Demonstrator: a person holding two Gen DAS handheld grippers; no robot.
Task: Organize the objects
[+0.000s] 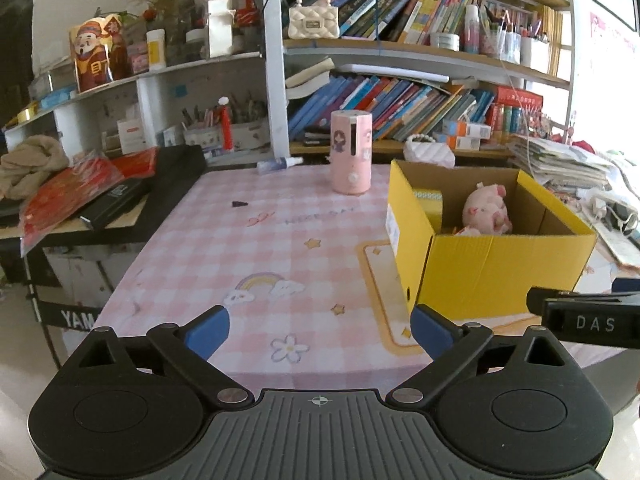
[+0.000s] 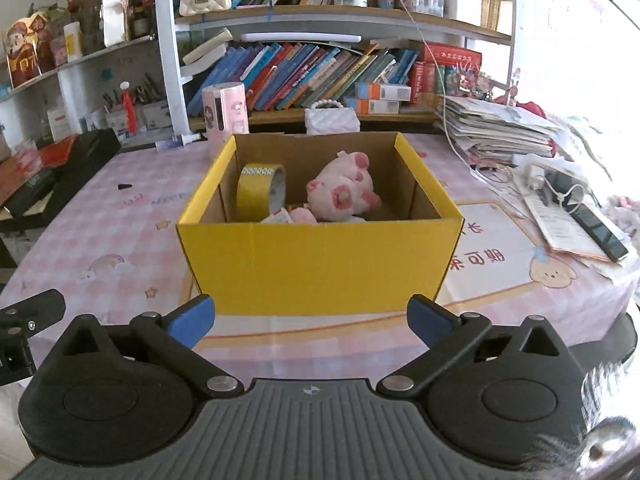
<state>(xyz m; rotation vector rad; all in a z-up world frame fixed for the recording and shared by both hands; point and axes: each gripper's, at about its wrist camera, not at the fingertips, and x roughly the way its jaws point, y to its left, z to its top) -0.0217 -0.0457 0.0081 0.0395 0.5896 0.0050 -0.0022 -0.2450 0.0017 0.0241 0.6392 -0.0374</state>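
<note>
Pink-checked cloth covers the tabletop (image 2: 120, 216), printed with stars, a rainbow and a flower. Toward the far left edge a small dark object (image 1: 239, 203) is seen lying alone on the cloth. Further right, near the far edge, a pink cylindrical container (image 1: 351, 152) stands upright, with a small bottle (image 1: 279, 164) lying on its side just to its left. Right of the container, a yellow cardboard box (image 2: 320, 264) is placed on the tabletop with its top open. Inside the box, a yellow tape roll (image 2: 261, 191) is propped on edge against the left wall, and a pink plush pig (image 2: 343, 192) lies to the right of it, toward the middle of the box. A white quilted bag (image 2: 332, 120) is seen just behind the box's far wall. At the right edge of the tabletop, stacked papers (image 2: 500, 128) and a dark phone (image 2: 600, 232) are piled.

The left gripper (image 1: 319, 330) is held over the near edge, left of the box, its jaws spread wide with nothing between them. The right gripper (image 2: 310, 322) is held facing the box's near wall, its jaws likewise released and empty.
</note>
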